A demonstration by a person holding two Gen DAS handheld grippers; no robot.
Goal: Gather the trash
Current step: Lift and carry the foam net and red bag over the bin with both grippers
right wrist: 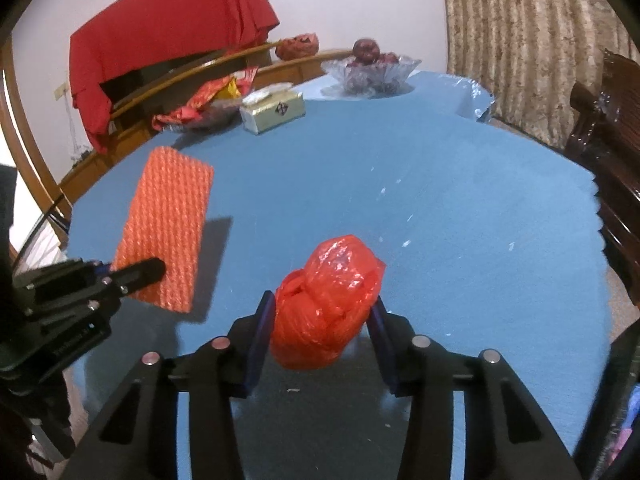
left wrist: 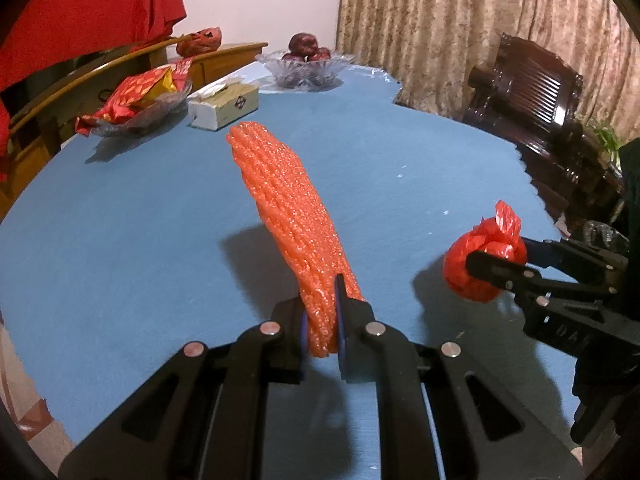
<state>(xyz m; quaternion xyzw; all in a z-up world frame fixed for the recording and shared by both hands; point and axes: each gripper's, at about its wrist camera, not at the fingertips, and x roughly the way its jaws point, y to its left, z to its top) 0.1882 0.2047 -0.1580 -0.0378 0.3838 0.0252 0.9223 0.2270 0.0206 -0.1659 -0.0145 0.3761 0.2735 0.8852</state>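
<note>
An orange foam fruit net (left wrist: 292, 224), flattened into a long ribbed sleeve, is pinched at its near end by the left tool (left wrist: 322, 332), whose two fingers are pressed together on it. The net sticks out forward and upward, lifted clear of the blue counter (left wrist: 140, 240), with its shadow falling beneath it. To the right, a knotted ball of red plastic bag (right wrist: 326, 300) sits squeezed between the blue pads of the right tool (right wrist: 322, 328), also raised above the counter. Both pieces of trash seem to be held up this way so they can be carried off together; no bin is visible. Farther back on the counter stand a tissue box (left wrist: 224, 106), a glass dish of red and yellow snack packets (left wrist: 136, 98) and a glass bowl of dark red fruit (left wrist: 306, 62). A dark wooden chair (left wrist: 536, 92) and patterned curtains (left wrist: 460, 20) lie beyond
</note>
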